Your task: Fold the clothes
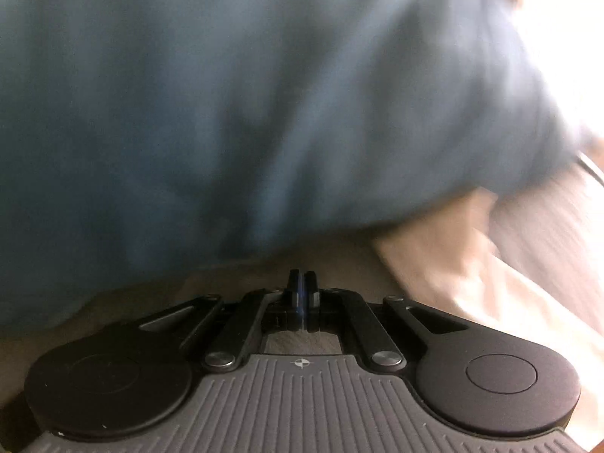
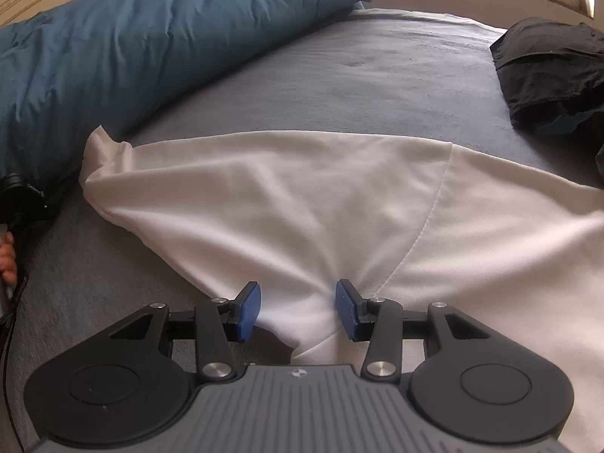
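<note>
The right gripper (image 2: 298,311) stands part-open over the near edge of a white T-shirt (image 2: 302,196), a puckered ridge of cloth rising between its blue pads (image 2: 249,311) without either pad plainly pressing on it, so I read it as not yet grasping. The likely slip here is that the jaws close on the top layer only, since the pucker is thin and the lower layer lies flat on the grey bedsheet (image 2: 358,71); the fold would then drag one layer and leave the other behind. The left gripper (image 1: 301,294) is clenched shut with nothing visible between its fingers, and its view is badly blurred: a teal duvet (image 1: 245,113) fills it, with a pale strip of cloth at the right edge (probably the shirt's far corner, though I cannot tell). If that hand comes in empty, the shirt's bunched left sleeve (image 2: 102,151), which touches the duvet, would stay crumpled or snag against it when the fold is pulled. Further off, a black pile of clothes (image 2: 551,71) lies well apart at the sheet's right edge and should not interfere.
</note>
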{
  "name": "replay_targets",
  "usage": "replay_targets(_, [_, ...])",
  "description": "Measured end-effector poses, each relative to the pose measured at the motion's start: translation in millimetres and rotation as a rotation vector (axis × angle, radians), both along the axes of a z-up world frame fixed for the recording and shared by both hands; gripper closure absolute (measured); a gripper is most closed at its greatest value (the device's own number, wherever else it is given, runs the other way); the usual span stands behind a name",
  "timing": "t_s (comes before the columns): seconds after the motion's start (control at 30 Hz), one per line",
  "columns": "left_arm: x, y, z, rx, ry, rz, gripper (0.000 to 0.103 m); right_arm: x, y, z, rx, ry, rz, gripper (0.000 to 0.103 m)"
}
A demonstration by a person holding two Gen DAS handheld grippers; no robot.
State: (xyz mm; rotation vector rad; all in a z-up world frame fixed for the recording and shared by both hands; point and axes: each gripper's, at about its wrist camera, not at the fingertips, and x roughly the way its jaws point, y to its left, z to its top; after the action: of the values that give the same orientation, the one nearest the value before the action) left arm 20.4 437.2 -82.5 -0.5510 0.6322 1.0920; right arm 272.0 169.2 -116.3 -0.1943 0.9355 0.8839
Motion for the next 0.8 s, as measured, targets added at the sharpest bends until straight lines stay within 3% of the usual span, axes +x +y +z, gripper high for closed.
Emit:
replay_targets(0.1, [14, -35, 19, 0.116, 0.022, -0.262, 0.100, 0, -2, -1, 0.007, -0.002, 0.003, 0.056])
replay_targets(0.17, [33, -45, 25, 0.191, 0.078, -0.353, 0.077, -1, -1, -2, 0.006, -0.006, 0.003, 0.056])
replay_targets(0.27, [58, -52, 31, 0.278, 0.130, -0.442, 0.073, -4, 0, -2, -0.003, -0.020, 0.013, 0.055])
replay_targets(0.33, [64, -42, 32, 0.229, 0.054, -0.488, 0.073, -5, 1, -2, -0.008, -0.030, 0.022, 0.055])
replay_targets(0.4, [70, -26, 26, 0.124, -0.012, -0.526, 0.072, -6, 2, -2, -0.007, -0.033, 0.025, 0.054])
replay_targets(0.47, [78, -12, 8, 0.071, 0.072, -0.484, 0.077, -6, 2, -2, -0.006, -0.033, 0.026, 0.054])
replay_targets(0.5, [83, 2, -1, 0.091, 0.136, -0.432, 0.081, -6, 2, -2, -0.006, -0.033, 0.028, 0.054])
replay_targets(0.6, [74, 38, -13, 0.111, 0.119, -0.333, 0.077, -7, 2, -2, -0.003, -0.033, 0.034, 0.054])
replay_targets(0.8, [71, 12, 3, 0.118, 0.103, -0.302, 0.074, -5, 1, -3, 0.005, -0.034, 0.041, 0.054])
